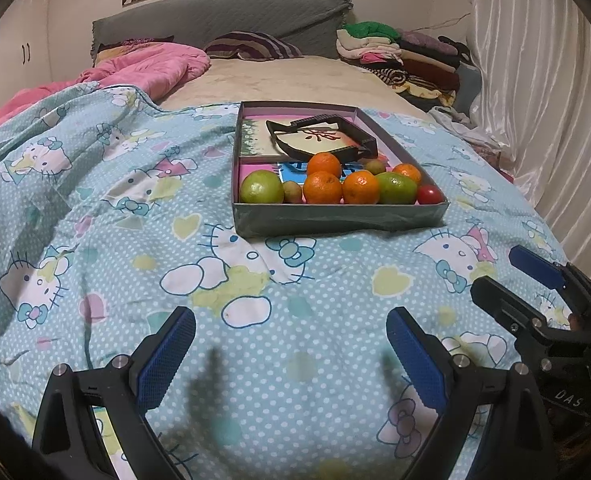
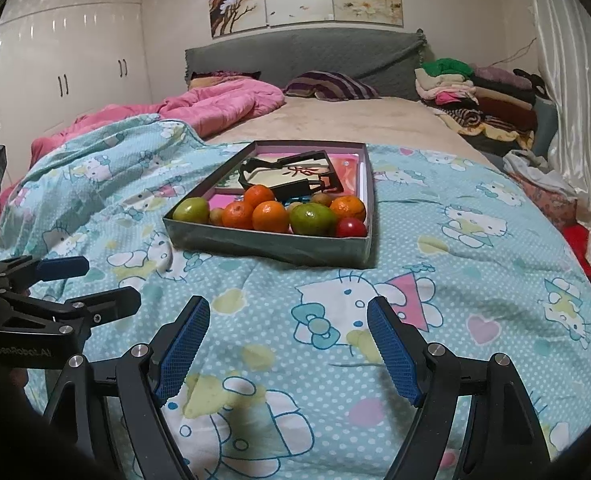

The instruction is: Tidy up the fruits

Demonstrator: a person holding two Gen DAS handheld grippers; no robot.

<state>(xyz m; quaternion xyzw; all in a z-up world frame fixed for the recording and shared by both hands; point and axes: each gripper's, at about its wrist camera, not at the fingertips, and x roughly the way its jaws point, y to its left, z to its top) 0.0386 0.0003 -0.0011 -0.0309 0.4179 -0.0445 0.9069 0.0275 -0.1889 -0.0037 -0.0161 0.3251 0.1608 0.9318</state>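
Observation:
A shallow grey box (image 1: 335,218) (image 2: 271,246) lies on the bed with fruit along its near side: several oranges (image 1: 322,187) (image 2: 270,216), two green fruits (image 1: 260,187) (image 2: 312,219), small brownish-green fruits (image 1: 292,192) and a red tomato (image 1: 430,194) (image 2: 351,227). A black fan-shaped frame (image 1: 323,138) (image 2: 291,178) lies in the box's far half. My left gripper (image 1: 291,336) is open and empty over the blanket, well short of the box. My right gripper (image 2: 289,328) is open and empty too; it shows at the right of the left wrist view (image 1: 507,276).
A Hello Kitty blanket (image 1: 135,240) covers the near bed. A pink quilt (image 1: 147,68), a striped pillow (image 1: 255,46) and a stack of folded clothes (image 1: 407,56) lie at the far end. A curtain (image 1: 535,100) hangs on the right, wardrobes (image 2: 63,64) stand on the left.

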